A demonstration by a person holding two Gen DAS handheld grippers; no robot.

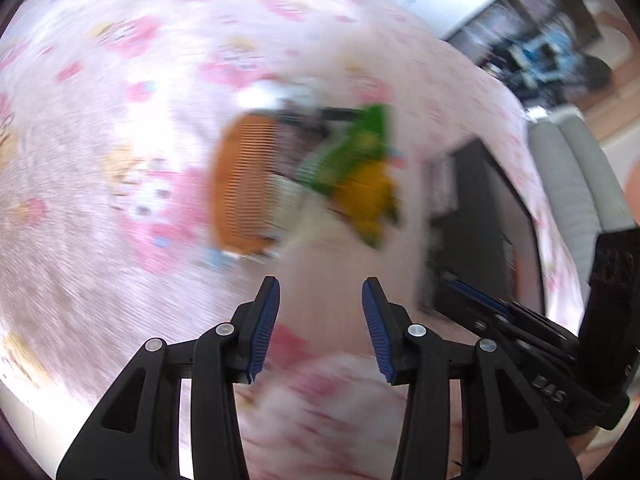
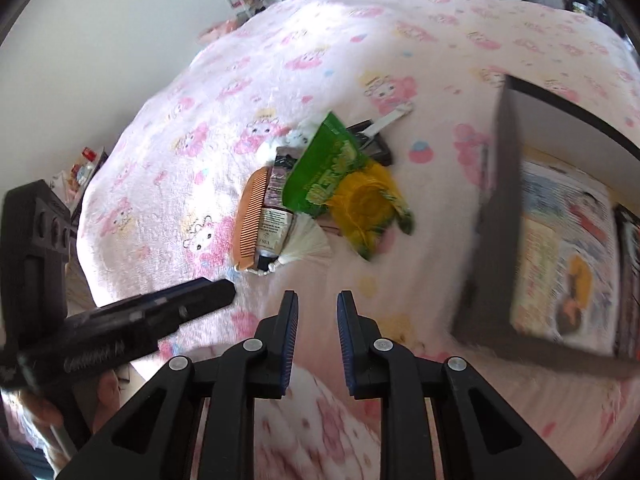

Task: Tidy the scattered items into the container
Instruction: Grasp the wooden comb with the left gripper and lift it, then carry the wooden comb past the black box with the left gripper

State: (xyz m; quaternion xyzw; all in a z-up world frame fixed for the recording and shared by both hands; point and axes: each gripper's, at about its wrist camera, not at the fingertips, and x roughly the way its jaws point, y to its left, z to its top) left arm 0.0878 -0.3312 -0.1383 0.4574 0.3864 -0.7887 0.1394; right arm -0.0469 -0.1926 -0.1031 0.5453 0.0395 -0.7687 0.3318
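A pile of items lies on the pink blanket (image 2: 360, 40): an orange comb (image 2: 250, 216), a dark tube (image 2: 274, 220), a white tassel (image 2: 308, 240), a green packet (image 2: 324, 168), a yellow-green wrapper (image 2: 368, 204) and a black object (image 2: 376, 140). The dark container (image 2: 496, 208) stands to the right and holds printed packets. My right gripper (image 2: 317, 304) is open and empty, short of the pile. My left gripper (image 1: 320, 292) is open and empty; its view is blurred, showing the comb (image 1: 240, 184), the green packet (image 1: 352, 148) and the container (image 1: 480, 208).
The left gripper's body (image 2: 132, 320) reaches in at the left of the right wrist view; the right gripper's body (image 1: 560, 340) shows at the right of the left wrist view. A white wall (image 2: 100, 40) lies beyond the bed, shelves (image 1: 540, 52) at the far right.
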